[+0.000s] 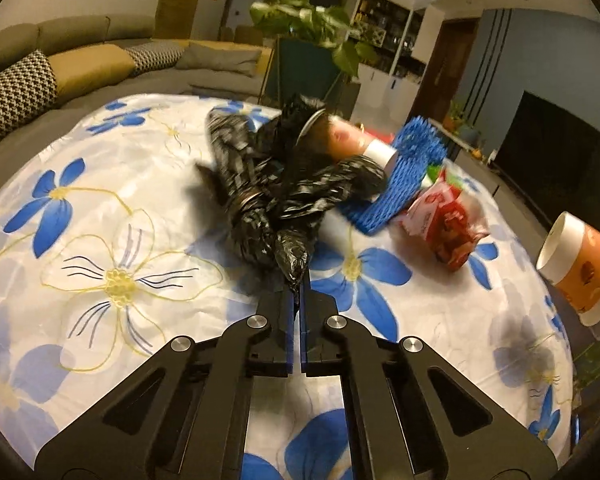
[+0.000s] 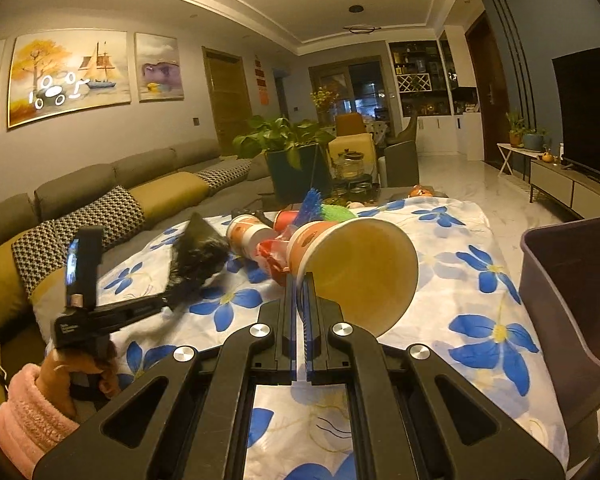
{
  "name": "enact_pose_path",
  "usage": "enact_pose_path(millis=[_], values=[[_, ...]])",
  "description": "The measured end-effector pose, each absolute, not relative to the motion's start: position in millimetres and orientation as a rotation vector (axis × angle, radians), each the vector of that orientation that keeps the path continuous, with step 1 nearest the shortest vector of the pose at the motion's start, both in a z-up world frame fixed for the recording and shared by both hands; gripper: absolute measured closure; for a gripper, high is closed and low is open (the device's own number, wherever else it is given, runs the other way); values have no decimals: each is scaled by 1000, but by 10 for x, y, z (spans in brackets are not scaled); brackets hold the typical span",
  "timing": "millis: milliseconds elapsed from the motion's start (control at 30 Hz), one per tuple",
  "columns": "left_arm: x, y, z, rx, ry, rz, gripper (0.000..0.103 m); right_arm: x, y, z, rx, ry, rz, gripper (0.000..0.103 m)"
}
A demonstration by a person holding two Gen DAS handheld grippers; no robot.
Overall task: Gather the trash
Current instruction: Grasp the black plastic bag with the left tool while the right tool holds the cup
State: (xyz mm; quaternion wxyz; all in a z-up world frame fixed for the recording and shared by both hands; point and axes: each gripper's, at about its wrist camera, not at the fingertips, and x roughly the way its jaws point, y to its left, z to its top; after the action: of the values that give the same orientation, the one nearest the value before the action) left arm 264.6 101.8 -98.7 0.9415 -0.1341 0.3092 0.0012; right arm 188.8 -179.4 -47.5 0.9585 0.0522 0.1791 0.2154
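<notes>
Two pieces of trash are already in hand. The right gripper (image 2: 302, 280) is clamped on the rim of an orange paper cup (image 2: 356, 268), carried on its side with the mouth facing the camera, clear of the tabletop (image 2: 480, 320); pinching the thin rim seems the surest hold on so wide a cup. A dark bin (image 2: 572, 292) stands at three o'clock from that cup, near the tabletop's edge, likely where it is headed. The left gripper (image 1: 300, 280) is closed on a twisted corner of a black plastic bag (image 1: 268, 184), whose bulk stretches away toward twelve o'clock, blurred. Beyond the bag, at about one o'clock, lie a second paper cup (image 1: 356, 140), a blue foam net (image 1: 400, 172) and a red snack wrapper (image 1: 448, 224), close together and not yet collected. A floral cloth covers the tabletop.
</notes>
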Motion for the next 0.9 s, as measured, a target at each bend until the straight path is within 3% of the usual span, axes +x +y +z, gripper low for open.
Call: enact_pose_path(millis=[433, 900], values=[[2106, 665, -274, -256, 445, -108, 103, 1689, -2107, -283, 115, 312, 397, 100], [2033, -362, 164, -144, 383, -272, 103, 1461, -2685, -70, 126, 255, 294, 100]])
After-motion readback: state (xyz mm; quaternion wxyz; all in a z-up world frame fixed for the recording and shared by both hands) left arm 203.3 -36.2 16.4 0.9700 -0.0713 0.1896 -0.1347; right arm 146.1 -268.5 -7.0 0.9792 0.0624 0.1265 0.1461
